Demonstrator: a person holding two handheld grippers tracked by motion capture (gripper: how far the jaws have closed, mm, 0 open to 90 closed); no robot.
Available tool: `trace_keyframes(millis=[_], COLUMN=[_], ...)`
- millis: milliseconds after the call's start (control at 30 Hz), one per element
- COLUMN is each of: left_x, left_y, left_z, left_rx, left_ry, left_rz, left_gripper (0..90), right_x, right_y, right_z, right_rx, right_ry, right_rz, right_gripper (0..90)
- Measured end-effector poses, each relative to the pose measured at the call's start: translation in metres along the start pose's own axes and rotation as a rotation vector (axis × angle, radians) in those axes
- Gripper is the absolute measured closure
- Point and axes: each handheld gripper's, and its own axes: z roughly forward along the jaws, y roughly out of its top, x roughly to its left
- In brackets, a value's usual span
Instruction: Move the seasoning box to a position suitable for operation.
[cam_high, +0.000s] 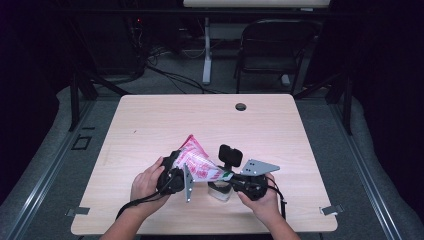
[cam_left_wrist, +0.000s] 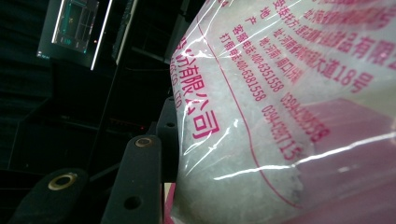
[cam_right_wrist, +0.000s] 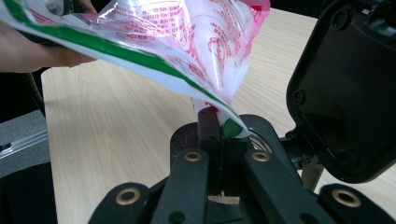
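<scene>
Holding a clear plastic bag (cam_high: 197, 162) of white granules with red print above the desk (cam_high: 150, 125), the left hand-held gripper (cam_high: 176, 172) clamps its body; the right hand-held gripper (cam_high: 235, 177) pinches its green-edged corner over a small clear jar (cam_high: 220, 191).

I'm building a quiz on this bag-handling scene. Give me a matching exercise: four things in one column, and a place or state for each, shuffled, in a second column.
Things
1. clear plastic bag with pink print
2. left gripper
3. right gripper
4. small clear container

Places or states
A. jaws pinched shut on the bag's narrow corner
B. standing on the light wooden table, under the bag
C. held up off the table between both grippers
D. gripping the bag's wide, filled end

Pairs: 1-C, 2-D, 3-A, 4-B
</scene>
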Motion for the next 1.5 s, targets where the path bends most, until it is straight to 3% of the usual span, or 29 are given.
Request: trace_keyframes(millis=[667, 1500], left_x=[-0.002, -0.0033], left_y=[0.0025, 0.0083], left_z=[-0.0015, -0.0025], left_rx=[-0.002, -0.007], left_ry=[0.02, 0.072], left_rz=[0.033, 0.112], left_gripper=[64.9, 65.0], right_x=[-0.0029, -0.0034], right_y=[-0.0029, -0.0033], right_z=[0.0022, 0.0001], right_rx=[0.015, 0.007], right_ry=[-0.015, -0.028], right_rz=[0.005, 0.012], right_gripper=[90.0, 89.9])
